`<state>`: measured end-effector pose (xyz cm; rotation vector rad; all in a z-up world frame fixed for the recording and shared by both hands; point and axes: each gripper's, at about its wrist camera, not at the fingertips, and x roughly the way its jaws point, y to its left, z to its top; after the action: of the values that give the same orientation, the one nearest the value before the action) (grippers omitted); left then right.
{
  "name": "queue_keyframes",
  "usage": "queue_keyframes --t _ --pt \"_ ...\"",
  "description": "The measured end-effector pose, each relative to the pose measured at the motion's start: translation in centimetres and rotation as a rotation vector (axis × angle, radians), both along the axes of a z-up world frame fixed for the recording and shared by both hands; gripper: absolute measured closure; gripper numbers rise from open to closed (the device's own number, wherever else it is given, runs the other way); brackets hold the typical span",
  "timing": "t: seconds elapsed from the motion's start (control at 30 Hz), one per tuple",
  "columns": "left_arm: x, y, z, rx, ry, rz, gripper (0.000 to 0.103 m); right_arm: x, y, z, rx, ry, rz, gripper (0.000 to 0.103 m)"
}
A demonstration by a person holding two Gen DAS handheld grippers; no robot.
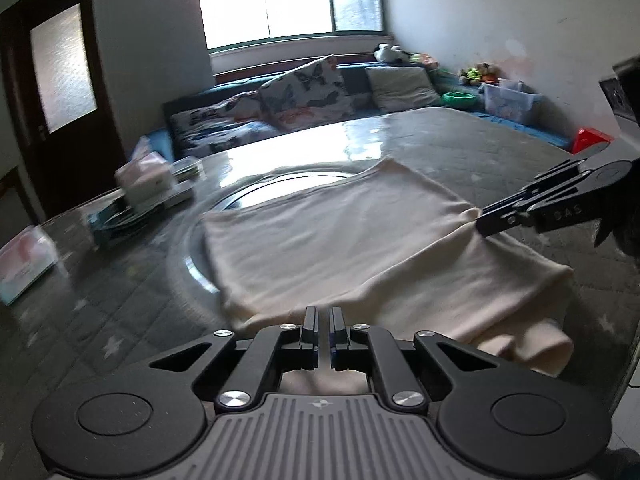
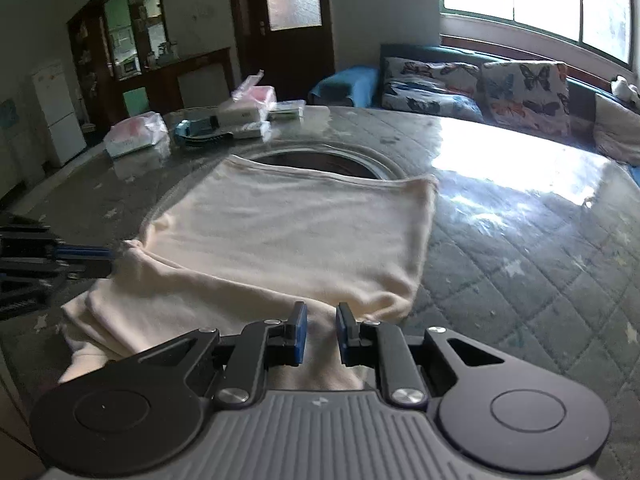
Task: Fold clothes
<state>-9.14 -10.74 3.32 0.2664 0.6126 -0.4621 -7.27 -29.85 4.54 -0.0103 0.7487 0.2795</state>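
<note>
A cream garment point(image 1: 340, 240) lies partly folded on the grey quilted table point(image 1: 500, 152), with its near end bunched in layers. My left gripper point(image 1: 323, 312) sits at the near edge of the cloth, jaws almost together with fabric pinched between them. In the right wrist view the left gripper point(image 2: 114, 258) grips the garment point(image 2: 288, 232) at its left edge, where the cloth puckers. My right gripper point(image 2: 321, 312) holds a ridge of the cloth between its blue pads point(image 2: 300, 332). The left wrist view shows the right gripper point(image 1: 480, 226) clamped on the garment's right edge.
A round glass turntable point(image 2: 320, 160) shows beyond the garment. Tissue boxes and packets point(image 2: 244, 112) crowd the table's far left, with a wrapped pack point(image 2: 136, 136) beside them. A sofa with butterfly cushions point(image 1: 304, 92) stands behind the table, under the window.
</note>
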Motion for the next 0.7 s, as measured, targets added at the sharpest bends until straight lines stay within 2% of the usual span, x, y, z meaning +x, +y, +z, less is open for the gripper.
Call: queue_keyframes --t 0.23,0.47,0.57,0.7 --pt "2.3 -0.8 -1.7 0.022 0.025 0.028 0.096 0.6 0.5 -1.2 -0.015 0.025 0.007 0.087" --pt "0.1 -0.8 -0.6 0.02 -0.002 -0.021 0.096 -1.7 1.4 0.5 -0.032 0.003 0.079 0.087" --pt "-0.8 -1.5 -0.4 0.031 -0.028 -0.074 0.091 -2.7 2.2 0.6 -0.053 0.007 0.118 0.086" --pt "-1.2 -1.4 -1.4 0.059 0.001 -0.07 0.091 -3.6 2.9 -0.1 -0.082 0.021 0.14 0.083"
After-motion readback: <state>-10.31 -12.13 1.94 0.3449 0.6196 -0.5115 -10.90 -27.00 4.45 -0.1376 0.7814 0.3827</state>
